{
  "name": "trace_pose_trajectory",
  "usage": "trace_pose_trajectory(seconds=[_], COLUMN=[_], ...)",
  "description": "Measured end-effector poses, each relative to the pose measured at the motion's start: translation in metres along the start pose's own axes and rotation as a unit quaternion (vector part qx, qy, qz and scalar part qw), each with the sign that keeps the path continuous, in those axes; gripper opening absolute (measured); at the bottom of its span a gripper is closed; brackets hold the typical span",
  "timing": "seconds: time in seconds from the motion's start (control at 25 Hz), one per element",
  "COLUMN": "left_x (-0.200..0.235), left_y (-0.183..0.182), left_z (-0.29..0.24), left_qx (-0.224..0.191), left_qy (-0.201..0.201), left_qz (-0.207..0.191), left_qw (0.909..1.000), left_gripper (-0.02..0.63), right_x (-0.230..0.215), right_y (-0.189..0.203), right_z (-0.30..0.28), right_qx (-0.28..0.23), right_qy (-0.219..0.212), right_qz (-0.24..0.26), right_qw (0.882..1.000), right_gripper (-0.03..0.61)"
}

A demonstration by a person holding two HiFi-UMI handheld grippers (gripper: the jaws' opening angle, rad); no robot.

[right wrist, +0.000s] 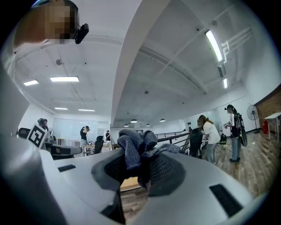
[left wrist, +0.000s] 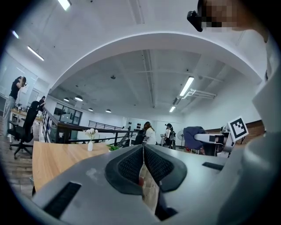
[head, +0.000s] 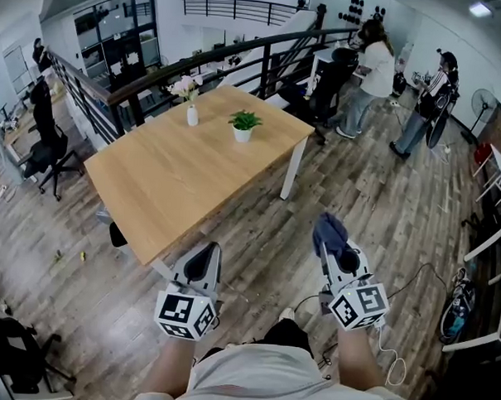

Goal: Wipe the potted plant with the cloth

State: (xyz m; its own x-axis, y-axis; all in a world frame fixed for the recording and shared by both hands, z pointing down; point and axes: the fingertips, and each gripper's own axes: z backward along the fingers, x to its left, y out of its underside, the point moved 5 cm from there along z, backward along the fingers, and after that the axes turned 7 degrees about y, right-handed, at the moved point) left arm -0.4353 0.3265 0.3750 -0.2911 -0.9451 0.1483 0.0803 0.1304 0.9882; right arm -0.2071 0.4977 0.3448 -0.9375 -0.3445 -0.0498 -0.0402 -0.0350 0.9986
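Potted plant is sitting near the desk's far right edge. Right gripper is clamping the blue cloth; left gripper is sitting with jaws together, empty. Both forearms are reaching forward, holding the grippers level, short of the desk's near corner.

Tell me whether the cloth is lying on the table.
No: the cloth is clamped in the right gripper, away from the table.

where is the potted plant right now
In the head view the potted plant stands near the far end of the wooden table, just right of the white flower vase.
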Motion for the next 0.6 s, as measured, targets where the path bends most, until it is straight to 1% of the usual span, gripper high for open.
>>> trace_pose_trajectory(seconds=[0.16, 0.28, 0.36, 0.48, 0.6], left_x=[0.008, 0.018, 0.027, 0.039, 0.046], left_y=[0.006, 0.007, 0.008, 0.007, -0.001], left_z=[-0.017, -0.043, -0.068, -0.11, -0.154], left_qx=[0.006, 0.011, 0.013, 0.02, 0.019], left_qy=[-0.004, -0.006, -0.009, -0.02, -0.037], left_qz=[0.005, 0.013, 0.021, 0.022, 0.023], left_qw=[1.0, 0.9998, 0.9996, 0.9994, 0.9989], left_gripper=[0.021, 0.021, 0.018, 0.018, 0.018], right_x=[-0.011, -0.027, -0.044, -0.074, -0.105], right_y=[0.005, 0.007, 0.01, 0.011, 0.004], right_z=[-0.017, -0.042, -0.067, -0.105, -0.138], right_qx=[-0.003, -0.005, -0.002, 0.001, -0.001], right_qy=[-0.011, -0.021, -0.027, -0.035, -0.052], right_qz=[-0.021, -0.039, -0.048, -0.058, -0.062], right_qw=[1.0, 0.999, 0.998, 0.998, 0.997], right_gripper=[0.153, 0.153, 0.153, 0.153, 0.153])
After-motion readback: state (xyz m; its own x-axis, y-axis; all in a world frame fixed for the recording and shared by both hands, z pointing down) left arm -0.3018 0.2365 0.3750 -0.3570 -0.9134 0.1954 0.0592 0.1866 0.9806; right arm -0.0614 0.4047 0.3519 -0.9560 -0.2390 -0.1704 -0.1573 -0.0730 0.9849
